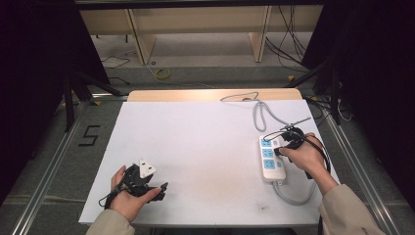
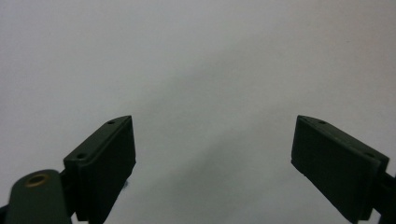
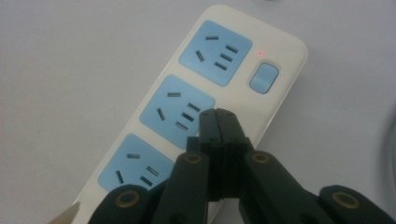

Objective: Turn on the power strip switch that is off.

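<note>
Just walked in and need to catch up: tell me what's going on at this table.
A person works at a white-topped table with a handheld tool in each hand. The right tool has its jaws shut, tips over the white power strip with three blue sockets, beside the middle socket; whether they touch it is unclear. A small red light glows above the strip's blue switch. The left tool sits open with nothing between its jaws, over bare tabletop.

A black mark shaped like a five (image 1: 89, 135) is lying on the grey floor at left, and wooden shelving (image 1: 195, 27) is standing along the frame's top.
</note>
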`<control>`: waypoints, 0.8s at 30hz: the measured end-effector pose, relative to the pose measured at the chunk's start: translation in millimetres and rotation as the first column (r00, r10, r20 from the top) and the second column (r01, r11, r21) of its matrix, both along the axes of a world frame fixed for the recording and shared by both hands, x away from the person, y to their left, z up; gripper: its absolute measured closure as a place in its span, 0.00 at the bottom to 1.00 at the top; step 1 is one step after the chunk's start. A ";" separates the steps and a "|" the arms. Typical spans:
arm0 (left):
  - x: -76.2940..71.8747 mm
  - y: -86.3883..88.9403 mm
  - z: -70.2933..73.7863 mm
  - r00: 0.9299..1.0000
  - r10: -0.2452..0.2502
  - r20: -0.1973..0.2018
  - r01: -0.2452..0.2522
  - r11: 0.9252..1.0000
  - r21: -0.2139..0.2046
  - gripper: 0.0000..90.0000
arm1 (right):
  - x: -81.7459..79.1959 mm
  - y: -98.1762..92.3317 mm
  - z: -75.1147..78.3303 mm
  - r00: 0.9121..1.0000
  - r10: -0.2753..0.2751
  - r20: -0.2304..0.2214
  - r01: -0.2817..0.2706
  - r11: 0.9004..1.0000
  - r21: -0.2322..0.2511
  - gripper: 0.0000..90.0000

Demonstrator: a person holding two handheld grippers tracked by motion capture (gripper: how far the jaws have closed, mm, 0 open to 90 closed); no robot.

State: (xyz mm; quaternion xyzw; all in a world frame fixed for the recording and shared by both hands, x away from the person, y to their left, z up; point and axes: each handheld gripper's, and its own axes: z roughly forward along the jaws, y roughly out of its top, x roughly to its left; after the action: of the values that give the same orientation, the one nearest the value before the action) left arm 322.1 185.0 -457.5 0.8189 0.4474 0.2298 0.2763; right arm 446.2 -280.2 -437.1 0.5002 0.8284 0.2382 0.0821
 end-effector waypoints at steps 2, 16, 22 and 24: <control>0.0 0.0 0.0 1.000 0.000 0.000 0.000 1.000 0.000 0.15 | -0.1 0.3 0.3 1.000 0.001 0.000 -0.001 1.000 -0.004 1.00; 0.0 -0.3 -0.3 1.000 0.001 0.001 -0.001 1.000 -0.002 0.15 | -3.1 1.8 4.8 1.000 0.008 0.030 -0.009 1.000 0.006 0.95; 0.0 -0.3 -0.3 1.000 -0.001 0.000 0.001 1.000 -0.001 0.15 | -5.8 2.4 7.1 0.999 0.017 0.050 -0.019 0.999 0.028 0.90; 0.0 -0.3 -0.3 1.000 -0.001 0.000 0.001 1.000 0.000 0.15 | -7.2 2.3 8.4 0.998 0.020 0.059 -0.022 0.999 0.039 0.89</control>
State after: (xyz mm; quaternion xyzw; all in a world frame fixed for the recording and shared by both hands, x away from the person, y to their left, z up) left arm 322.1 184.6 -457.8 0.8190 0.4472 0.2297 0.2766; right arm 439.0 -277.9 -428.7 0.4859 0.8260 0.2698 0.0940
